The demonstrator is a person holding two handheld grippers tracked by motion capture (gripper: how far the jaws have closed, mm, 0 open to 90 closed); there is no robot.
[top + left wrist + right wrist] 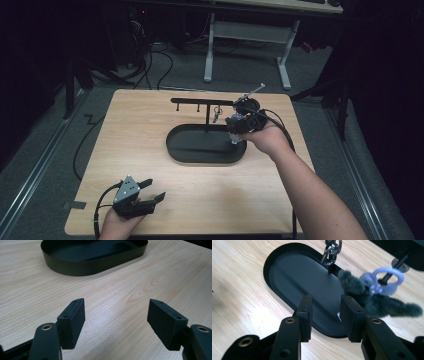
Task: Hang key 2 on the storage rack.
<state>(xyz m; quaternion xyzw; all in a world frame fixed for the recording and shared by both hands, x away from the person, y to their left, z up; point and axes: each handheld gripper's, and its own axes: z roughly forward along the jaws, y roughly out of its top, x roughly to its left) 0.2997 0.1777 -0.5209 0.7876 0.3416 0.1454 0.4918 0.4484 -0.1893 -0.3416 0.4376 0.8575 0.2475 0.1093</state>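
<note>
Wood-topped table (150, 150) with a black oval tray (200, 152) near its middle shows in the high view. A thin post rises from the tray's far side and carries a black bar with small pegs (197, 101); a metal clip (216, 114) hangs from one peg. The right gripper (235, 134) hangs over the tray's right end, just beside the post, held in the person's right hand (270, 139). The left gripper (152, 190) rests near the table's front edge, well apart from the tray, with its jaws spread and nothing between them.

Seen from the left gripper view, the two black pads (72, 320) stand wide apart over bare wood, and the tray (75, 267) lies farther off, beyond them.

From the right gripper view, the jaws stand partly apart above the tray's near rim (287, 300), with nothing gripped between them. A dark fuzzy keychain (372, 300) with a pale lilac ring (388, 281) is just beyond and to the right of the right pad (353, 315); whether it touches that pad I cannot tell. It looks blurred. The metal clip (330, 253) dangles above the tray's far part, close to the post's foot.
</note>
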